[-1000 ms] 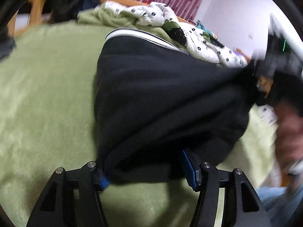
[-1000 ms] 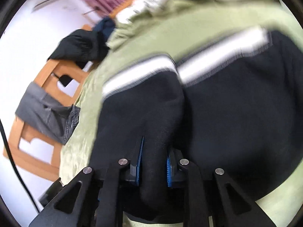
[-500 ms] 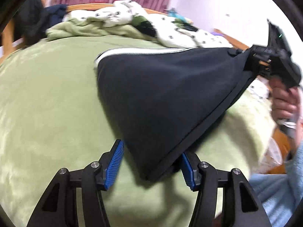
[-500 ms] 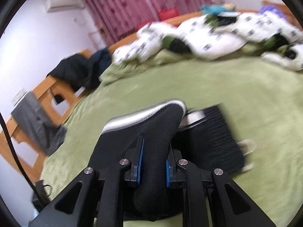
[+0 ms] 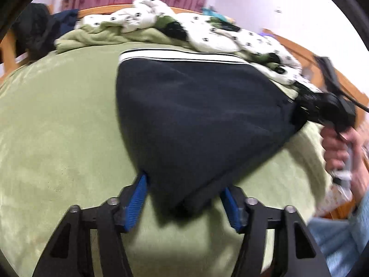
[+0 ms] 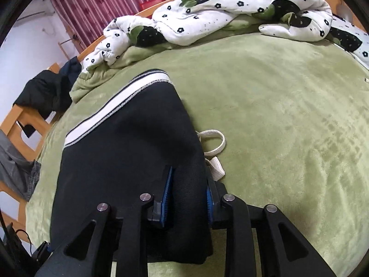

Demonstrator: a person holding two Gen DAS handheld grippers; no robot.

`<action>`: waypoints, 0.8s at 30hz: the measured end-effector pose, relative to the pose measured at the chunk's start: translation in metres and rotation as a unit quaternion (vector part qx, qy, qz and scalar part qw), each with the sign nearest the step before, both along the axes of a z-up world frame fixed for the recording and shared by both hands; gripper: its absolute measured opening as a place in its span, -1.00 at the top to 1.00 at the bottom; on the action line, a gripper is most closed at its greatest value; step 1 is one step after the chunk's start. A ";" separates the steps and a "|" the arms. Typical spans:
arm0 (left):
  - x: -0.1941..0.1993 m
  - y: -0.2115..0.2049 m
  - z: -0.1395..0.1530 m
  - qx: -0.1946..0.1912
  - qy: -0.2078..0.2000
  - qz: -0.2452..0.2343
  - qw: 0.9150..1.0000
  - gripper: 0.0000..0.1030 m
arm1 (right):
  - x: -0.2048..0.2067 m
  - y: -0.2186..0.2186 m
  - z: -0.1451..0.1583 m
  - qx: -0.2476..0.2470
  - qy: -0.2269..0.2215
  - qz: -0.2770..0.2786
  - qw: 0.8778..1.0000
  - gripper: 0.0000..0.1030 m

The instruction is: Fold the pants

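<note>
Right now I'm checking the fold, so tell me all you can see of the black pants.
The black pants look like soft knit, with a white-striped waistband and a white drawstring trailing out. They lie folded on the green blanket. The left gripper, jaws closing, straddles one corner without pressing. The right gripper, jaws opening, has a fold of cloth between its pads.

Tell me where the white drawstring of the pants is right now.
In the right wrist view the white drawstring lies looped on the green blanket, just right of the black pants and just beyond the right gripper.
</note>
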State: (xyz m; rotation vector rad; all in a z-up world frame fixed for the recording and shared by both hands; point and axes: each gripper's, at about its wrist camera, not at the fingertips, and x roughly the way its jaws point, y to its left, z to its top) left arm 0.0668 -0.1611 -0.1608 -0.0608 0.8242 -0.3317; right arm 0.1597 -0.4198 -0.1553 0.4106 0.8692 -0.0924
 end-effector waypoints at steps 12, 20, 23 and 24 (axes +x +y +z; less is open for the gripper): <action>-0.013 0.049 0.010 -0.045 0.041 -0.021 0.998 0.34 | -0.013 0.014 0.007 -0.018 0.012 0.023 0.999 0.43; -0.008 0.066 0.060 -0.043 -0.009 -0.040 0.998 -0.19 | 0.006 0.017 0.046 -0.070 -0.035 0.028 0.996 0.03; 0.031 0.065 0.074 -0.048 0.001 -0.028 0.998 -0.20 | 0.038 0.017 0.051 -0.061 -0.036 0.032 0.997 -0.02; 0.047 0.063 0.075 -0.046 0.003 -0.022 0.999 -0.20 | 0.045 0.017 0.051 -0.061 -0.035 0.032 0.997 -0.05</action>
